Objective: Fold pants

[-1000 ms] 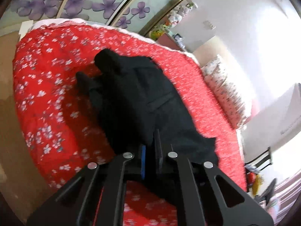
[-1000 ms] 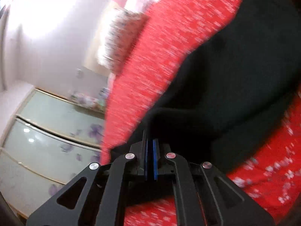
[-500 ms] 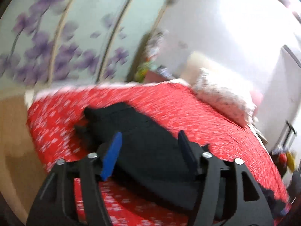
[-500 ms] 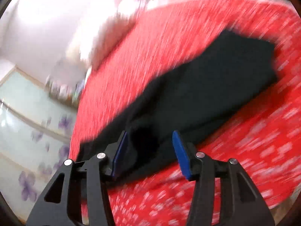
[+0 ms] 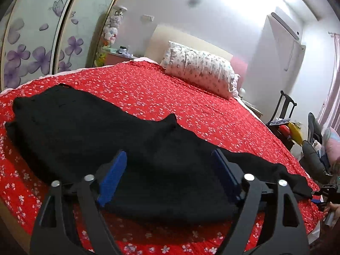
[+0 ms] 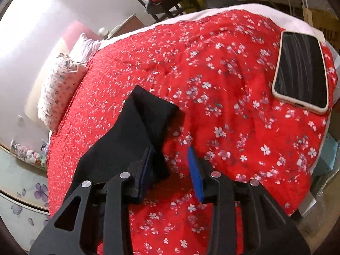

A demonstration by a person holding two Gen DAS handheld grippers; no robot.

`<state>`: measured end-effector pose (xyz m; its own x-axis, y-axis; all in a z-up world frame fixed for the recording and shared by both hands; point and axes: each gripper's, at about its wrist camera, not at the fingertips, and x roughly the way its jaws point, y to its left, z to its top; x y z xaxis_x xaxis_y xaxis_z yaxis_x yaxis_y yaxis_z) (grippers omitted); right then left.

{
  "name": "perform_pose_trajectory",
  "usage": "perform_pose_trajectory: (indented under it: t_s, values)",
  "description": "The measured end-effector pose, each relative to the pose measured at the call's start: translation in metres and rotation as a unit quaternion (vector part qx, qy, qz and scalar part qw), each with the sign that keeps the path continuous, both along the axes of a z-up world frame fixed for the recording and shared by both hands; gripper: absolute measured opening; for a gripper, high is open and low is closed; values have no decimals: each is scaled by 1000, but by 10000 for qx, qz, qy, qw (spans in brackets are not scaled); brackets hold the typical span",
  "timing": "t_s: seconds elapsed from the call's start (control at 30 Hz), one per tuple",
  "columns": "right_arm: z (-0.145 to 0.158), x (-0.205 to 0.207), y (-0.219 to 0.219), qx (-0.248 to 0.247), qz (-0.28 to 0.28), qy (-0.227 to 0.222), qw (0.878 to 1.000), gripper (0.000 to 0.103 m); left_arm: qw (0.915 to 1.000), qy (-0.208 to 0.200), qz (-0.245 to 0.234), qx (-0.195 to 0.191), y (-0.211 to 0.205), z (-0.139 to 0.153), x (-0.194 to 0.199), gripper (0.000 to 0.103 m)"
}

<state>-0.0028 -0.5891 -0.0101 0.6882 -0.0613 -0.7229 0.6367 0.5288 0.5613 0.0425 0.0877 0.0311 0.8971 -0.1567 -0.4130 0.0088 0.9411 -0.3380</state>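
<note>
Left wrist: left gripper (image 5: 167, 177) spread wide, just opened, nothing pinched; black pants (image 5: 119, 148) flat on red bedspread (image 5: 174, 97). Soft, limp (prob. light).

Right wrist: right gripper (image 6: 170, 172) part-open, narrowing, empty; pinch pants' hem corner.

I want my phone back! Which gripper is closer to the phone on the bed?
Right. The right gripper is over the leg end of the pants, the phone just beyond. The left gripper shows no phone.
</note>
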Motion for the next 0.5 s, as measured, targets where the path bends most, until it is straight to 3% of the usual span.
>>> perform_pose_trajectory:
  t_s: [0.17,0.27,0.3,0.4,0.5]
  values:
    - [-2,-4,9,328,335,-249,9986,37,10000,57,5,-71,7,-5,1,85]
    - [0,3,15,89,401,-90,9991,33,9999,78,-18,-75,7,-8,-2,85]
    - [-1,5,15,57,416,-35,9991,25,9999,88,-25,-70,7,-8,-3,86]
    - [2,6,17,25,441,-96,9990,23,9999,123,-46,-84,6,-9,0,86]
    - [16,9,27,-323,491,-224,9980,23,9998,170,-62,-111,6,-11,2,87]
